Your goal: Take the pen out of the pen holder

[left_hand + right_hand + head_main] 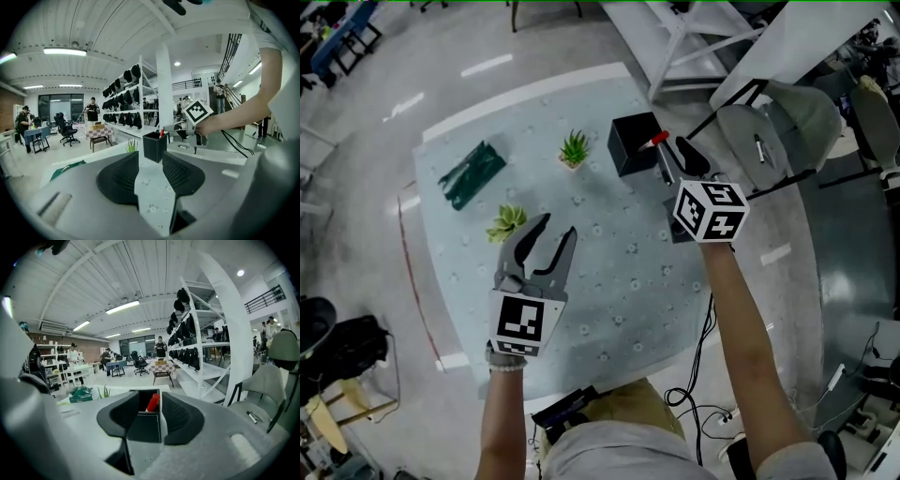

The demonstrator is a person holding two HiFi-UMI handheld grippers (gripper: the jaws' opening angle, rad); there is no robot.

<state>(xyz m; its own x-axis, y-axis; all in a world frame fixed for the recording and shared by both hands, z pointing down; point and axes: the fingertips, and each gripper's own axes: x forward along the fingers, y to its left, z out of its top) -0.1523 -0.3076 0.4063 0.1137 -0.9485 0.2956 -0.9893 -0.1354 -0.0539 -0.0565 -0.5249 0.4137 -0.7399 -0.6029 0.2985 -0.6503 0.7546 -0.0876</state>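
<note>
A black square pen holder (633, 142) stands at the table's far side, and a pen with a red cap (659, 139) sticks up from its right corner. My right gripper (668, 156) is right next to the holder, open. In the right gripper view the red cap (153, 402) shows in the gap between the jaws, just past their tips, above the holder's wall (146, 426); nothing is clamped. My left gripper (553, 234) hovers open over the middle of the table, nothing in it. From the left gripper view the holder (154, 146) lies straight ahead beyond my left gripper (150, 164).
Two small potted plants (574, 148) (507, 222) and a dark green packet (472, 173) sit on the pale table (609, 300). A grey chair (787, 117) and a white rack (694, 37) stand close behind the right side. Cables lie on the floor at the right.
</note>
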